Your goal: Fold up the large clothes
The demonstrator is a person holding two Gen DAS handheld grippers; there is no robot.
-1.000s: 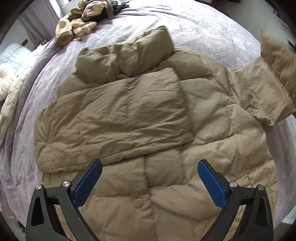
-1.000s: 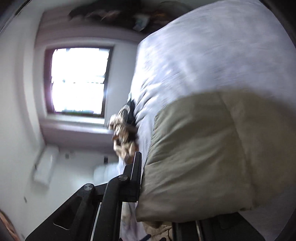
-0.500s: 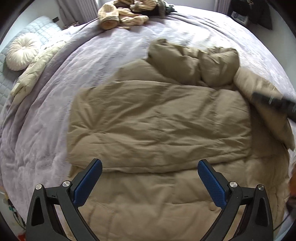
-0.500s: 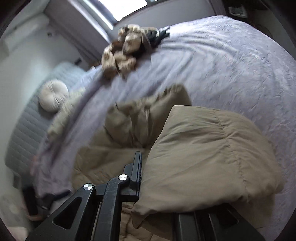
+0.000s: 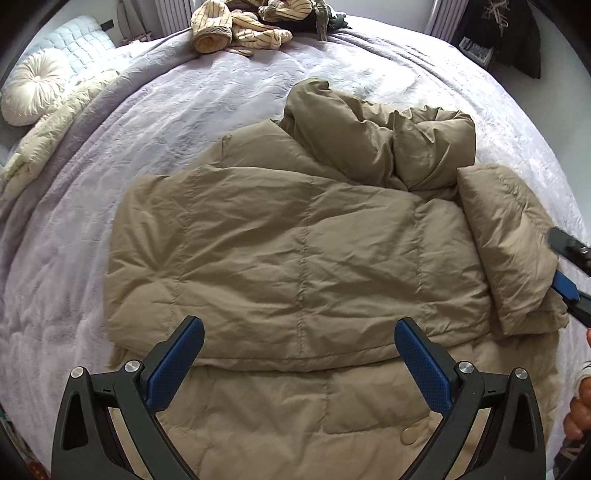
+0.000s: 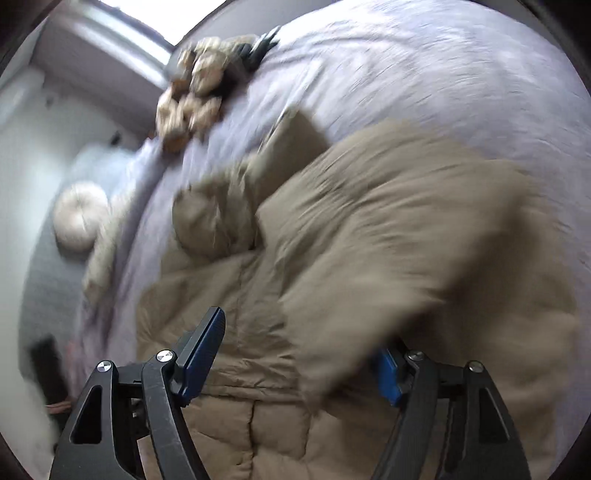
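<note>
A tan puffer jacket point(image 5: 295, 258) lies spread on the lavender bed cover point(image 5: 184, 110), one sleeve folded across its body and the hood point(image 5: 376, 140) bunched at the far end. My left gripper point(image 5: 299, 365) hovers open over the jacket's lower part, nothing between its fingers. The other sleeve point(image 5: 506, 240) rests folded in at the right side. My right gripper point(image 6: 299, 343) is over that sleeve point(image 6: 406, 258) with its jaws opening; the blurred sleeve end hangs between them, against the right pad only. The same right gripper point(image 5: 569, 273) shows at the edge of the left wrist view.
A heap of striped and dark clothes point(image 5: 240, 26) lies at the bed's far end. A round cream cushion point(image 5: 29, 88) and a cream blanket point(image 5: 48, 129) sit along the left side. Dark garments point(image 5: 498, 33) hang at the back right. A hand point(image 5: 580, 406) shows at the right edge.
The right gripper carried the right sleeve in over the jacket and its jaws have parted from it. The left gripper shifted sideways over the jacket, still open.
</note>
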